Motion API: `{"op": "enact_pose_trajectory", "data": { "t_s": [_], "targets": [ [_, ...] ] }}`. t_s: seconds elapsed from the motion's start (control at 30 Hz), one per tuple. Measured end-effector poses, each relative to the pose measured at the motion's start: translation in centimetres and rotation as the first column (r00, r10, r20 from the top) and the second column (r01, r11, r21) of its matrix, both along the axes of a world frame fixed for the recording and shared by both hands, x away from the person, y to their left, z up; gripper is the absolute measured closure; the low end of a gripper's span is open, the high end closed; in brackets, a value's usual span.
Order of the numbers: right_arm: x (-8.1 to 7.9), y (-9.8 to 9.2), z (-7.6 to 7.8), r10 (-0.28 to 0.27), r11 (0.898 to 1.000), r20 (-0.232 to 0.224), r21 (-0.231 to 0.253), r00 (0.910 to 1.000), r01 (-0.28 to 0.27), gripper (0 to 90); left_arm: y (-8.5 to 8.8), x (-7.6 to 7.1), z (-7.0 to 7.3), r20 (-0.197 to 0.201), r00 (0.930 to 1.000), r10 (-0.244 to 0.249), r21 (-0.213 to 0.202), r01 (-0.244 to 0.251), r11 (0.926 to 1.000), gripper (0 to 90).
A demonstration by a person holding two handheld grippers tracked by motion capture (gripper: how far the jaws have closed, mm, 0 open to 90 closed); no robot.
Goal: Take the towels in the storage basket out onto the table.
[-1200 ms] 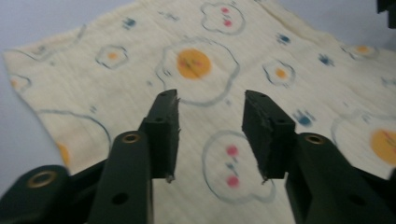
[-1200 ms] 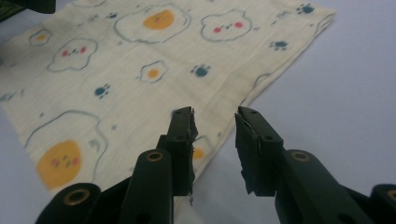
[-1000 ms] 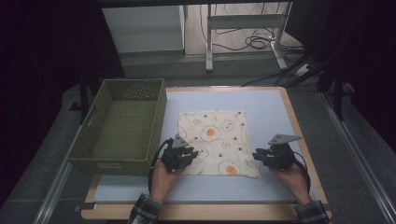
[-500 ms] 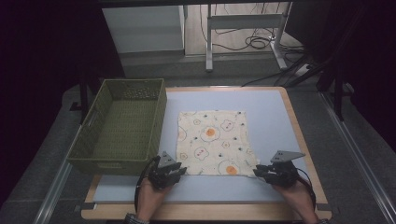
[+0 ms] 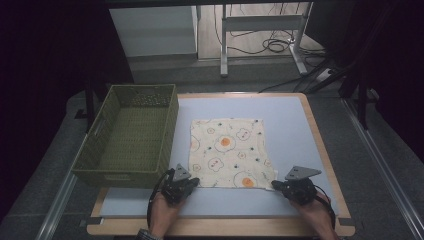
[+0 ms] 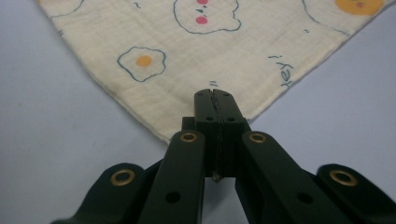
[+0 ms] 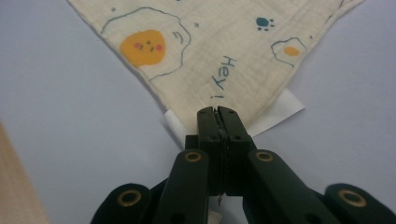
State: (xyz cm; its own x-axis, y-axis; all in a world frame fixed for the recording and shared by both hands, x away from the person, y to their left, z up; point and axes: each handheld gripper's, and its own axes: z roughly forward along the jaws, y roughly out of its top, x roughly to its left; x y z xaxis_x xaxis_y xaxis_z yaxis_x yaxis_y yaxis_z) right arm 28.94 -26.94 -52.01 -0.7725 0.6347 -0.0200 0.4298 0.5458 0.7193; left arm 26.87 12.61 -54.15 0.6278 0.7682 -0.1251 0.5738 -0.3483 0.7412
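Observation:
A cream cloth [image 5: 227, 152] printed with fried eggs and bears lies flat on the blue table mat [image 5: 290, 125]. My left gripper [image 5: 195, 181] is at the cloth's near left corner. In the left gripper view its jaws [image 6: 213, 93] have just been closing and now pinch that corner of the cloth [image 6: 187, 51]. My right gripper [image 5: 275, 186] is at the near right corner. Its jaws [image 7: 218, 111] have likewise just closed, on the corner of the cloth [image 7: 219, 56] beside a white label [image 7: 280, 109].
A green woven basket [image 5: 120, 176] stands to the left of the cloth, close to my left hand. The table's wooden rim [image 5: 320, 145] runs along the right. Bare blue mat lies behind and to the right of the cloth.
Both hands have drawn back toward the near table edge and sunk, from over the cloth's near part to its two near corners. The cloth lies as before.

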Motion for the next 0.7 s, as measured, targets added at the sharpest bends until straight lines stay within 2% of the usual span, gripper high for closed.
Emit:
{"op": "enact_pose_trajectory", "data": {
  "t_s": [0.13, 0.27, 0.33, 0.4, 0.43, 0.5, 0.6, 0.67, 0.7],
  "targets": [
    [-0.9, -0.7, 0.7, 0.005, 1.0, 0.002, 0.026, 1.0, -0.005, 89.3, 0.3, -1.1, 0.5, -0.002, 0.9998, -0.018, -0.027, 0.018, 0.9995, 90.0],
    [-2.0, -1.3, 0.8, 0.014, 0.999, -0.017, 0.049, 0.9997, -0.013, 89.3, 0.2, -2.8, 0.7, 0.002, 0.9991, -0.042, -0.041, 0.042, 0.9982, 90.0],
    [-2.6, -1.6, 0.7, 0.017, 0.999, -0.022, 0.051, 0.9996, -0.016, 89.3, 0.3, -3.5, 0.8, 0.005, 0.9988, -0.049, -0.038, 0.049, 0.9981, 90.0],
    [-3.2, -1.9, 0.5, 0.014, 0.998, -0.024, 0.055, 0.9996, -0.013, 89.2, 0.4, -3.9, 0.9, 0.031, 0.9985, -0.045, -0.025, 0.045, 0.9987, 89.8],
    [-3.5, -2.0, 0.5, 0.012, 0.998, -0.023, 0.055, 0.9996, -0.011, 89.2, 0.5, -3.9, 0.9, 0.046, 0.9986, -0.026, -0.013, 0.026, 0.9996, 87.1],
    [-3.7, -2.3, 0.4, 0.005, 0.998, -0.024, 0.057, 0.9997, -0.004, 89.0, 0.7, -3.3, 1.0, 0.061, 0.998, 0.015, -0.012, -0.015, 0.9998, 72.4],
    [-3.5, -2.6, 0.2, -0.001, 0.998, -0.03, 0.069, 0.9995, 0.003, 88.7, 0.2, -2.0, 0.5, 0.043, 0.9991, 0.004, -0.011, -0.003, 0.9999, 64.1],
    [-3.4, -2.6, 0.1, -0.003, 0.997, -0.033, 0.071, 0.9995, 0.006, 88.6, -0.5, -1.4, -0.1, 0.03, 0.9995, 0.008, 0.045, -0.01, 0.9989, 62.4],
    [-3.3, -2.6, 0.1, -0.004, 0.997, -0.032, 0.072, 0.9995, 0.007, 88.6, -0.7, -1.3, -0.3, 0.039, 0.9992, 0.008, 0.044, -0.01, 0.999, 61.3]
  ]
}}
